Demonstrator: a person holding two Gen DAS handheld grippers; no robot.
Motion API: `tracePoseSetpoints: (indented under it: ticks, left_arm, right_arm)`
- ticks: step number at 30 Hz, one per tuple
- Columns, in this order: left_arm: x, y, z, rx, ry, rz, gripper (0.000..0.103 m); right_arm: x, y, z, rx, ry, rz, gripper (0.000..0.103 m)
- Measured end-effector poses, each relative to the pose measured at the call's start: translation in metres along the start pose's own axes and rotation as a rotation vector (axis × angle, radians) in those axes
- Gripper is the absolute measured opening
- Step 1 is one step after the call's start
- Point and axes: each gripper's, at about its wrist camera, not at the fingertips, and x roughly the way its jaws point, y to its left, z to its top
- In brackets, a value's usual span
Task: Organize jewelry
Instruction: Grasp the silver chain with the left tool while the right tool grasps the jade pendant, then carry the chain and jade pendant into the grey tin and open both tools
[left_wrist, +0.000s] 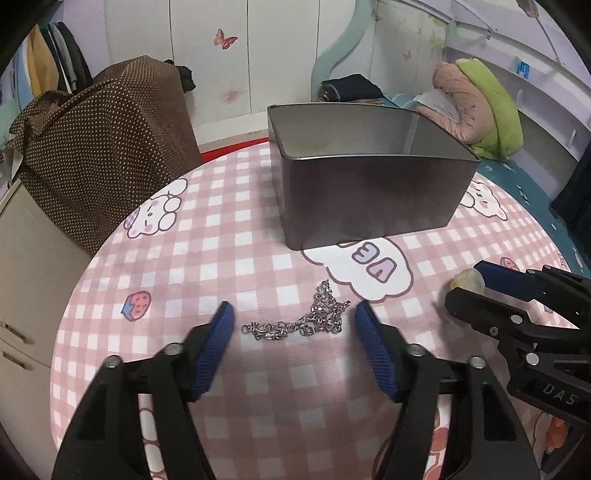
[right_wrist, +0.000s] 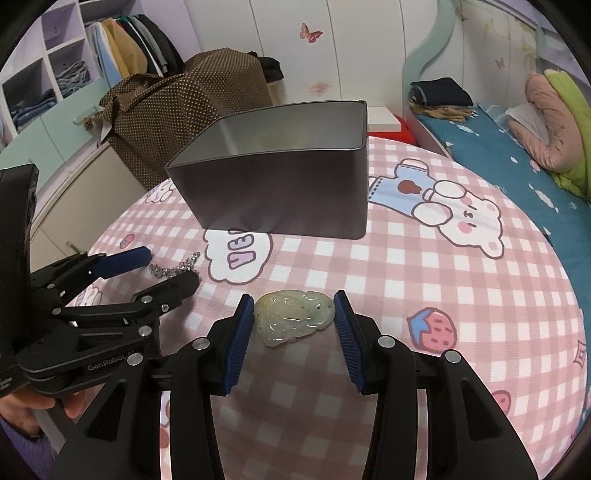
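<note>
A silver chain (left_wrist: 303, 320) lies on the pink checked tablecloth between the open blue fingers of my left gripper (left_wrist: 293, 312); the fingers stand apart from it on both sides. A pale green jade pendant (right_wrist: 292, 316) lies between the open fingers of my right gripper (right_wrist: 294, 301), close to both pads. An open grey metal tin (left_wrist: 369, 192) stands upright behind both; it also shows in the right wrist view (right_wrist: 288, 195). The right gripper (left_wrist: 472, 284) with the pendant (left_wrist: 466, 280) shows at the right of the left wrist view. The left gripper (right_wrist: 166, 269) and chain (right_wrist: 173, 267) show at the left of the right wrist view.
A brown dotted bag (left_wrist: 107, 147) stands off the table's far left edge on a cabinet. A bed with a teal sheet and bundled quilts (right_wrist: 554, 122) lies beyond the table's right edge. The tablecloth (right_wrist: 461, 295) spreads bare to the right of the pendant.
</note>
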Motion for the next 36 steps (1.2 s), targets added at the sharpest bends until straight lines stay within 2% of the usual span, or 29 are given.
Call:
tracePoseSetpoints:
  ticks: [4,5,10,14,21,29,36]
  left_arm:
    - [0.0,-0.005,0.001,0.027,-0.014,-0.015,0.03]
    - [-0.001,-0.007,0.001,0.033,-0.016,-0.016,0.013]
    - [-0.002,-0.004,0.0,0.014,-0.018,-0.036,0.01]
    - [-0.007,0.005,0.0,-0.039,-0.004,-0.129,0.009]
    - [-0.04,0.005,0.008,-0.05,-0.067,-0.219,0.009]
    - [-0.076,0.004,0.042,-0.056,-0.151,-0.289,0.009]
    - [-0.093,0.003,0.084,-0.043,-0.222,-0.289,0.009]
  right_arm:
    - [0.0,0.0,-0.001,-0.001,0.0,-0.005,0.044]
    - [-0.001,0.001,-0.001,0.0,0.0,-0.005,0.044]
    - [-0.002,0.003,-0.001,0.006,0.001,-0.007,0.044]
    - [-0.007,0.003,0.0,0.01,-0.011,-0.01,0.044]
    - [-0.025,0.006,0.008,0.004,-0.054,-0.004,0.044]
    - [-0.056,0.008,0.028,0.002,-0.126,0.011,0.044]
    - [-0.079,0.008,0.063,-0.009,-0.192,0.013,0.044]
